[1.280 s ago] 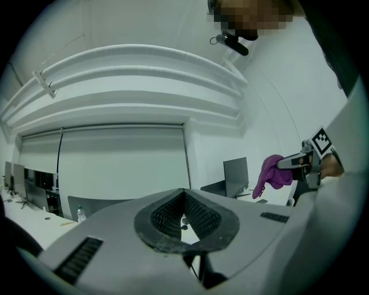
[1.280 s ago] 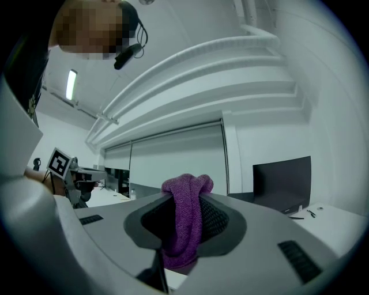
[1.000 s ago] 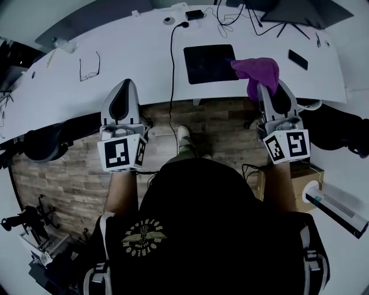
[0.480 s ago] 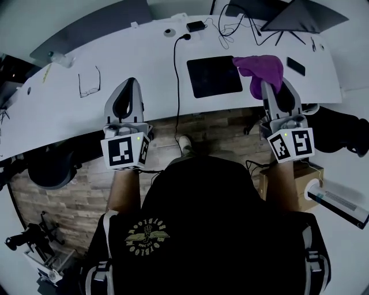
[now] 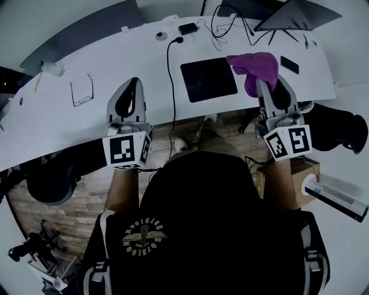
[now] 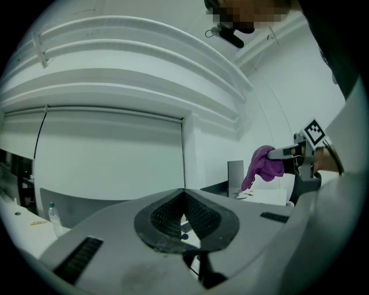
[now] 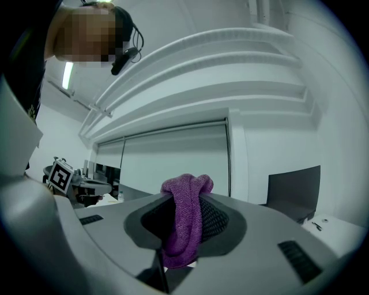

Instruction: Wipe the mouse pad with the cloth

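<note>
**Head view:** right gripper (image 5: 264, 86) is carrying purple cloth (image 5: 253, 64), bunched just ahead of its fingertips and overlapping the right edge of mouse pad (image 5: 209, 79); probably lining up for a wipe. Left gripper (image 5: 131, 87) is idling, pad well to right of its fingers.

**Left gripper view:** jaws are meeting, nothing between.

**Right gripper view:** jaws are pinching cloth fold, fabric bulging past tips.

- The cloth (image 5: 253, 68) hid the mouse pad's (image 5: 207, 79) far right corner.
- A dark screen (image 5: 288, 12) at the far right of the desk (image 5: 115, 69) was cut off by the top edge.
- A small object (image 5: 49, 68) at the far left was too small to identify.
</note>
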{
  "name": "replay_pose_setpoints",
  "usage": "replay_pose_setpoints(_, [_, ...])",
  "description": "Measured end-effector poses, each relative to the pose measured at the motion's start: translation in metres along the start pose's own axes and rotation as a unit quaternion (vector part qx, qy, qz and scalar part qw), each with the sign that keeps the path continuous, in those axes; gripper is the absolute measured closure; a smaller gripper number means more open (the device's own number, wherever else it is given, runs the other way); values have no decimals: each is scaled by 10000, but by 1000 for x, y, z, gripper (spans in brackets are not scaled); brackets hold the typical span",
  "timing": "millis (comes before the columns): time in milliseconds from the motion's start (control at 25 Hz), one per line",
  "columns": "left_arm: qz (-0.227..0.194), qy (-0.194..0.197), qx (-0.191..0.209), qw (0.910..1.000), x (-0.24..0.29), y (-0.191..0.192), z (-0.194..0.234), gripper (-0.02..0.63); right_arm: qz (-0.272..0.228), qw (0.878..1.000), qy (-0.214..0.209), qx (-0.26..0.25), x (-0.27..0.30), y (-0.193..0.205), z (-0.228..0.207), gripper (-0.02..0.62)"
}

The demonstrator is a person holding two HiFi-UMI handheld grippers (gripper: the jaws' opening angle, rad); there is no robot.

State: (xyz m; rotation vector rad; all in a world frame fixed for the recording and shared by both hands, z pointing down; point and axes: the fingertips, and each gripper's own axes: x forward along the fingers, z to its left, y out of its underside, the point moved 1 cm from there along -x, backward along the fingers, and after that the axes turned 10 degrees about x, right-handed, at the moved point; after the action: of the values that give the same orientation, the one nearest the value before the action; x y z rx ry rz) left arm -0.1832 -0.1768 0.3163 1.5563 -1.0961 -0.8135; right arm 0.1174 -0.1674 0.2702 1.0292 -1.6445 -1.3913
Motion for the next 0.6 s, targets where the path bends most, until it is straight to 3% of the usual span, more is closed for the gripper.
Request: replay_pose_setpoints(600, [361, -170, 109, 9991, 50, 18, 6, 604, 338, 9969, -612, 349, 84, 38, -13, 499])
